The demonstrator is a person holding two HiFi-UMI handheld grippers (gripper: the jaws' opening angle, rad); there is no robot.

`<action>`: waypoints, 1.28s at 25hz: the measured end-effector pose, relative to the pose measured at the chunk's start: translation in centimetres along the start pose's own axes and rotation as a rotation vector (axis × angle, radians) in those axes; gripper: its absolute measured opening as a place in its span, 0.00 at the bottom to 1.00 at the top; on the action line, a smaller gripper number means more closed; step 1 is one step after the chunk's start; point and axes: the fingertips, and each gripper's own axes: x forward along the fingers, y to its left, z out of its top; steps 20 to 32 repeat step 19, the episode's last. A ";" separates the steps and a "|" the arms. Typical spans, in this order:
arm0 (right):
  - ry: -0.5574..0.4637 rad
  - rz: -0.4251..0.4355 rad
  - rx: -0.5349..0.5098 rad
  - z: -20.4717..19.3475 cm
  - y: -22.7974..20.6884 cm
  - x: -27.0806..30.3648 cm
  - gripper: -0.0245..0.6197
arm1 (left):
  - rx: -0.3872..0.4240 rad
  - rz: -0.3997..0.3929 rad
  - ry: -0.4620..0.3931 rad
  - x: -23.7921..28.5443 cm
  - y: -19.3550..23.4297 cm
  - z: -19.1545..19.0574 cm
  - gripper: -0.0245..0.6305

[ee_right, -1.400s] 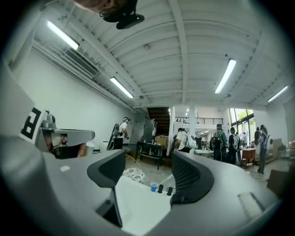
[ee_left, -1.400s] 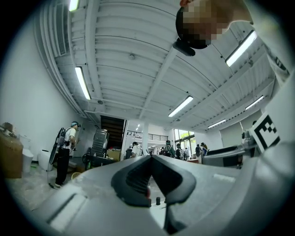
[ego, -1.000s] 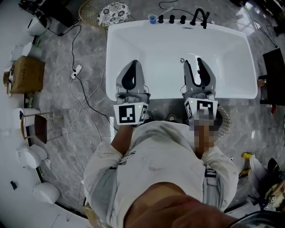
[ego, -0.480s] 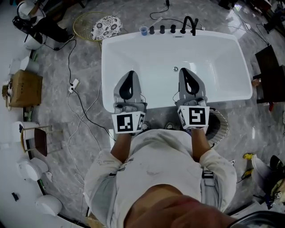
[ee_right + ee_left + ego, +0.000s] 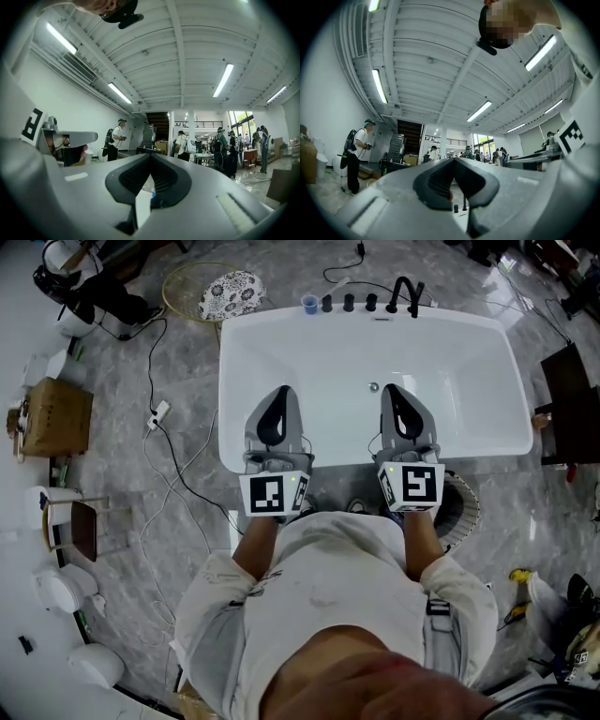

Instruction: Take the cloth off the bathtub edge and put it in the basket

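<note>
Only the head view takes in the white bathtub [image 5: 345, 451], with the left gripper [image 5: 278, 392] and right gripper [image 5: 395, 390] side by side over its near rim. The two gripper views look up at a ribbed ceiling [image 5: 440, 70] and people [image 5: 115, 139] standing across a hall. They settle the jaws, though: on the left gripper [image 5: 453, 160] and the right gripper [image 5: 151, 155] the dark pads meet at the tips with nothing between them. Low in the right gripper view a blue cup [image 5: 153, 192] peeks through; the head view places it [image 5: 309, 304] on the far rim. The cloth [image 5: 232, 293] is pale with a dense dark pattern. It is bunched on the floor past the tub's far left corner, apparently lying over the right side of a round wire basket [image 5: 180, 289]. It is well apart from both grippers, with the whole tub between.
</note>
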 end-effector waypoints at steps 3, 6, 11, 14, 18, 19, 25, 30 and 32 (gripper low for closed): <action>0.007 0.010 -0.013 0.0 0.4 0.0 0.04 | 0.001 -0.006 0.003 -0.1 -0.3 0.0 0.04; 0.003 0.010 -0.020 0.2 0.5 -0.1 0.04 | 0.001 -0.008 -0.003 -0.2 -0.2 0.2 0.04; 0.004 -0.001 -0.021 0.1 0.4 0.0 0.04 | 0.002 -0.007 -0.007 -0.2 0.1 0.4 0.04; 0.010 -0.006 -0.023 -0.1 0.4 0.0 0.04 | 0.004 -0.003 -0.003 -0.4 0.3 0.2 0.04; 0.012 -0.011 -0.016 0.0 0.2 0.0 0.04 | 0.010 -0.004 0.003 -0.2 0.3 0.2 0.04; 0.011 -0.013 -0.015 0.1 0.1 0.0 0.04 | 0.012 -0.005 0.003 -0.1 0.2 0.2 0.04; 0.011 -0.013 -0.015 0.1 0.1 0.0 0.04 | 0.012 -0.005 0.003 -0.1 0.2 0.2 0.04; 0.011 -0.013 -0.015 0.1 0.1 0.0 0.04 | 0.012 -0.005 0.003 -0.1 0.2 0.2 0.04; 0.011 -0.013 -0.015 0.1 0.1 0.0 0.04 | 0.012 -0.005 0.003 -0.1 0.2 0.2 0.04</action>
